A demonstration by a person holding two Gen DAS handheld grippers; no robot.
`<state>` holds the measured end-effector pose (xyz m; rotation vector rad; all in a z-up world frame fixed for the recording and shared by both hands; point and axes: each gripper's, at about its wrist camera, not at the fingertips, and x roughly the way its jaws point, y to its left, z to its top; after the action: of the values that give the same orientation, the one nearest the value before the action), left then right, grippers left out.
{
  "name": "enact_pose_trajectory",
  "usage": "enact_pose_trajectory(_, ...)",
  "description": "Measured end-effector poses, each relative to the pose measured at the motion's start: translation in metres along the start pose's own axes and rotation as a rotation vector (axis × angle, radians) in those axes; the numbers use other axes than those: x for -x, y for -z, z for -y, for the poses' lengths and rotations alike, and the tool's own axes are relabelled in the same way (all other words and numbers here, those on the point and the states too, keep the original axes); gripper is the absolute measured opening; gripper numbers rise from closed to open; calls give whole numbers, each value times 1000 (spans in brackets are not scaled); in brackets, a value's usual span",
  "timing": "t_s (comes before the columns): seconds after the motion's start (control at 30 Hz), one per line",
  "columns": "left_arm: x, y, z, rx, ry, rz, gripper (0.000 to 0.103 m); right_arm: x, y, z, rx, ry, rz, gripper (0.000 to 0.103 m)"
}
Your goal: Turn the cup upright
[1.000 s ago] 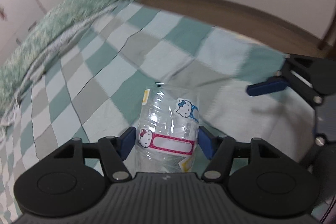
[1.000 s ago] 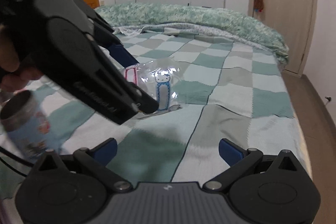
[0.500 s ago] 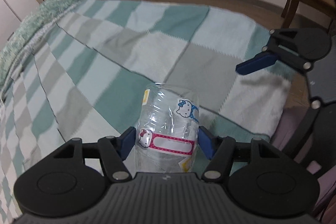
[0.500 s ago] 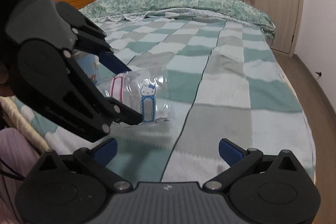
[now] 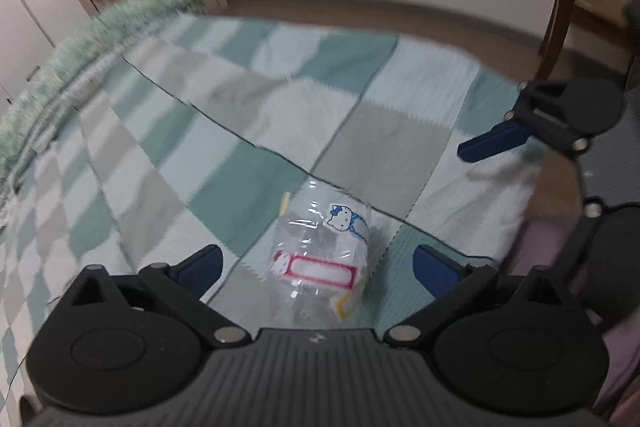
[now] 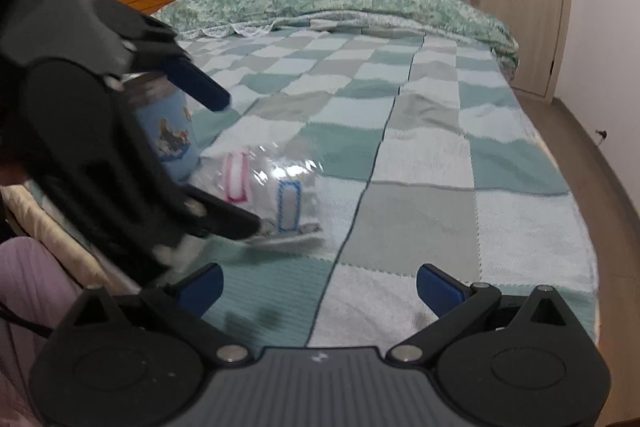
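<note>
Clear plastic cup [image 5: 320, 259], set on the checked bedspread [image 5: 360, 147] beside a blue tumbler [image 6: 168, 131], between the spread, empty left gripper [image 5: 316, 261]; right gripper [image 6: 318, 287] agape, idle; withdrawal likely next.

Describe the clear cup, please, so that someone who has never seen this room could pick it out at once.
Find the bed's checked green, grey and white blanket and follow it to the near corner. There the clear plastic cup rests between the left gripper's open fingers. Unlike the opaque blue mug beside it, it is see-through, with cat stickers and pink and blue labels.
</note>
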<state>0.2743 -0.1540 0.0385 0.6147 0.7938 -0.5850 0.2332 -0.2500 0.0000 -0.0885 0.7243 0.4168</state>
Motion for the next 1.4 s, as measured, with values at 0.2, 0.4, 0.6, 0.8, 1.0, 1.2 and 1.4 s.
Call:
enact_pose_trajectory(0.2, 63, 47, -21, 174, -72, 132, 103, 29, -7, -30, 1, 39, 8, 103)
enact_pose_trajectory(0.4, 77, 106, -47, 417, -108, 194, 103, 28, -14, -55, -83, 113, 3, 103)
enact_pose_trajectory(0.6, 62, 155, -68, 611, -149, 197, 103, 12, -22, -66, -211, 195, -5, 103)
enact_pose_trajectory(0.8, 48, 171, -79, 676, -167, 220, 103, -10, -37, -80, -305, 266, -19, 103)
enact_pose_trajectory(1.0, 40, 172, -87, 683, -160, 239, 103, -29, -59, -85, -370, 327, -36, 103)
enact_pose_trajectory(1.2, 32, 172, -92, 701, -153, 224, 103, -64, -78, -78, -468, 373, -108, 103)
enact_pose_trajectory(1.4, 27, 173, -94, 707, -158, 210, 103, -90, -81, -65, -558, 410, -170, 101)
